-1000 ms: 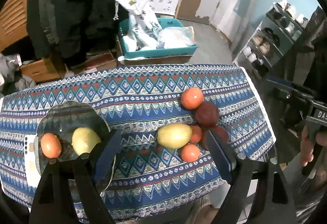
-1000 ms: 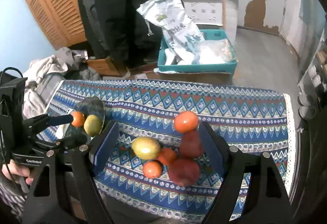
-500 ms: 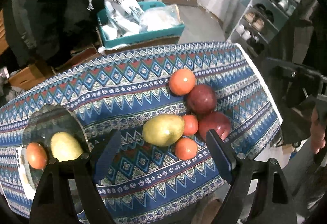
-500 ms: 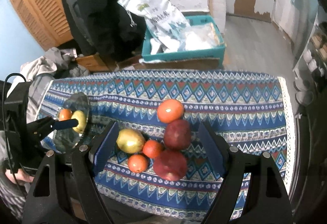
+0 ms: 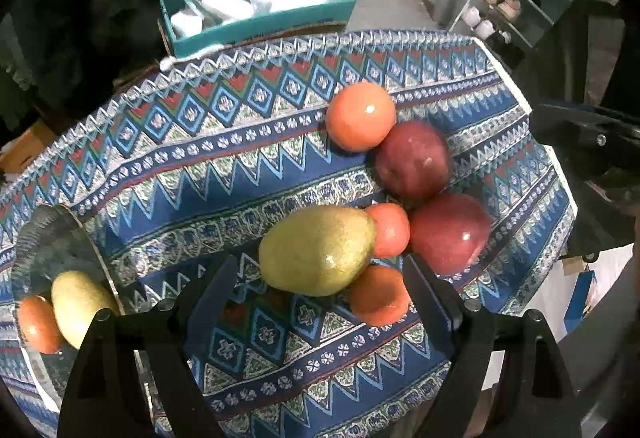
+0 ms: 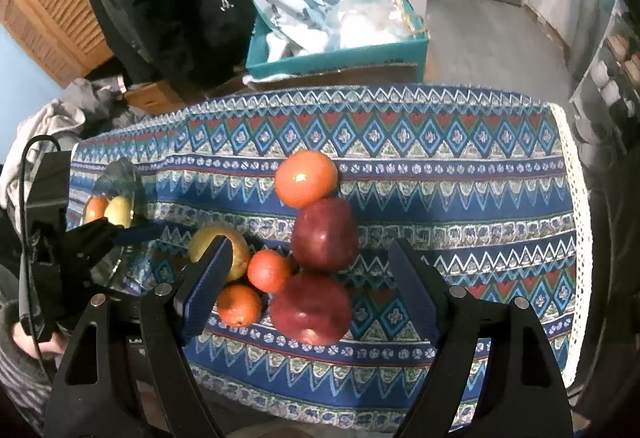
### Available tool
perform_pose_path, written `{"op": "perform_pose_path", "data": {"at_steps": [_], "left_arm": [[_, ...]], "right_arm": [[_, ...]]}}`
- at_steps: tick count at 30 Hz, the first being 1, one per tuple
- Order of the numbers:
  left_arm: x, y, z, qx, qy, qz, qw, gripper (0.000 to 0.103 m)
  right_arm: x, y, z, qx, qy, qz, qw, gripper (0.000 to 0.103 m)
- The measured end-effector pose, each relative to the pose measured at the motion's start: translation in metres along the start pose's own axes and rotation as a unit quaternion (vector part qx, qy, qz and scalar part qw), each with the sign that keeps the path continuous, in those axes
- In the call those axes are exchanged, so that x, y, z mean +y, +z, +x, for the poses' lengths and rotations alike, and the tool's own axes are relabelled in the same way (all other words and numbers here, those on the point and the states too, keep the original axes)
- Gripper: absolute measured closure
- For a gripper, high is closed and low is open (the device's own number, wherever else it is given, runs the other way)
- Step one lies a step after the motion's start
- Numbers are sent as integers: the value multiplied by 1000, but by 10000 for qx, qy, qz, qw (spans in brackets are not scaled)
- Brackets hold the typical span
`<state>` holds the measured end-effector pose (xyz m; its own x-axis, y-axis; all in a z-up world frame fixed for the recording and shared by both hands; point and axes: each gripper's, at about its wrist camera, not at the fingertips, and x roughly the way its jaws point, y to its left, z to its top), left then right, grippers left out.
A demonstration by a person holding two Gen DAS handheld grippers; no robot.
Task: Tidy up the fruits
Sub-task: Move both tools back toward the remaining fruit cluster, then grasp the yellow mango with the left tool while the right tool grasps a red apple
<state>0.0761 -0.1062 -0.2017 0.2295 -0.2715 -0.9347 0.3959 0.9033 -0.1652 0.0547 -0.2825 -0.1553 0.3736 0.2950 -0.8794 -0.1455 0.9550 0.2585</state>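
A cluster of fruit lies on the patterned tablecloth (image 5: 224,174): a yellow-green mango (image 5: 316,251), a large orange (image 5: 360,116), two dark red apples (image 5: 412,158) (image 5: 448,232) and two small oranges (image 5: 388,230) (image 5: 378,296). A glass plate (image 5: 44,238) at the left holds a second mango (image 5: 78,304) and a small orange (image 5: 38,324). My left gripper (image 5: 320,290) is open, its fingers either side of the mango just in front of it. My right gripper (image 6: 310,286) is open above the near red apple (image 6: 310,308).
A teal box (image 6: 340,54) with white bags stands on the floor behind the table. Shelves with shoes (image 5: 508,2) are at the right. The tablecloth's lace edge (image 6: 580,198) marks the table's right end. The left gripper shows in the right wrist view (image 6: 116,234).
Both grippers have moved closer to the fruit cluster, which now looks larger. The left gripper has swung right, from over the plate toward the mango. Both stay open.
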Motion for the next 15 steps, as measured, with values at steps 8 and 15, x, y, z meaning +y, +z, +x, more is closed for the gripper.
{"op": "perform_pose_path", "data": {"at_steps": [8,15], "left_arm": [[-4,-1,30,293,104,238,9992,17],[4,1,51,427,75,250,9987,15]], "right_arm": [[-12,-2,20,231,-48,179,9996,22],[-17,-2,25,253,-39,234,9994,22]]}}
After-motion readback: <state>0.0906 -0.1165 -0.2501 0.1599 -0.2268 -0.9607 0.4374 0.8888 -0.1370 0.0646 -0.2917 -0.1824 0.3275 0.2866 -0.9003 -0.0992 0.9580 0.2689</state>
